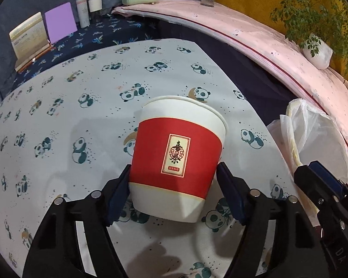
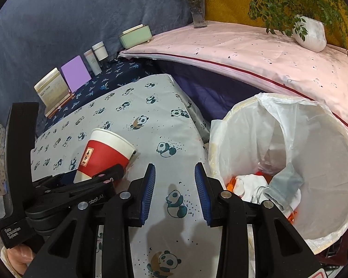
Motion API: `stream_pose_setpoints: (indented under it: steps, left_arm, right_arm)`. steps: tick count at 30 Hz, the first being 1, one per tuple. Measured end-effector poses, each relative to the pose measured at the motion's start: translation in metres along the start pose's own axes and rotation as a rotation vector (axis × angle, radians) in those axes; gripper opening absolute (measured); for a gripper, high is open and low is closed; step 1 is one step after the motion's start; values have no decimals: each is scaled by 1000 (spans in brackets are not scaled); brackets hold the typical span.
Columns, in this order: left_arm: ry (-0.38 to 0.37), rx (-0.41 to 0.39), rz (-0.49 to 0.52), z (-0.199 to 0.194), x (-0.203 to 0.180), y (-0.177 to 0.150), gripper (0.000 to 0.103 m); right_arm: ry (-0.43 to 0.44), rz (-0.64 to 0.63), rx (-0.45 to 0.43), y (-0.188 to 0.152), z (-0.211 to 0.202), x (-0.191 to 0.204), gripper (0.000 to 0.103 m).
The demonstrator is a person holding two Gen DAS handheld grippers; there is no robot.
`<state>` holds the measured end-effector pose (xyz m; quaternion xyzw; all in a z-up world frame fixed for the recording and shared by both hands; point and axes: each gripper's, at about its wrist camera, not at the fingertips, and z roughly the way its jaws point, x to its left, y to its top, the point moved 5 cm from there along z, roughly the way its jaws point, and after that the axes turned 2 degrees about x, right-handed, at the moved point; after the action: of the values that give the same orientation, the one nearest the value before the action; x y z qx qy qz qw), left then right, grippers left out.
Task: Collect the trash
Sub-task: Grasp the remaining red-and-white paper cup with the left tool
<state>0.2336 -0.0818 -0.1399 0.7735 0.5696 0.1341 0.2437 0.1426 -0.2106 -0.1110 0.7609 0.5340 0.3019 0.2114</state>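
Note:
A red-and-white paper cup sits tilted between the fingers of my left gripper, whose blue pads press on its two sides just above the panda-print cloth. The right wrist view shows the same cup leaning in the left gripper at the left. My right gripper stands open over the cloth with nothing between its fingers, and it is close to the left of a bin lined with a white bag. White crumpled paper, a grey piece and orange scraps lie inside the bin.
Behind the cloth stand a book, a purple card, two white bottles and a green box. A pink-covered ledge carries a glass vase and a potted plant. A hand grips the left tool.

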Motion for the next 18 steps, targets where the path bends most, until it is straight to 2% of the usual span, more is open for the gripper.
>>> stream_pose_setpoints:
  steps: [16, 18]
  left_arm:
    - [7, -66, -50, -68, 19, -21, 69]
    - [11, -71, -58, -77, 23, -27, 69]
  right_arm:
    - [26, -29, -14, -19, -36, 25, 35]
    - [31, -41, -6, -26, -38, 32, 39]
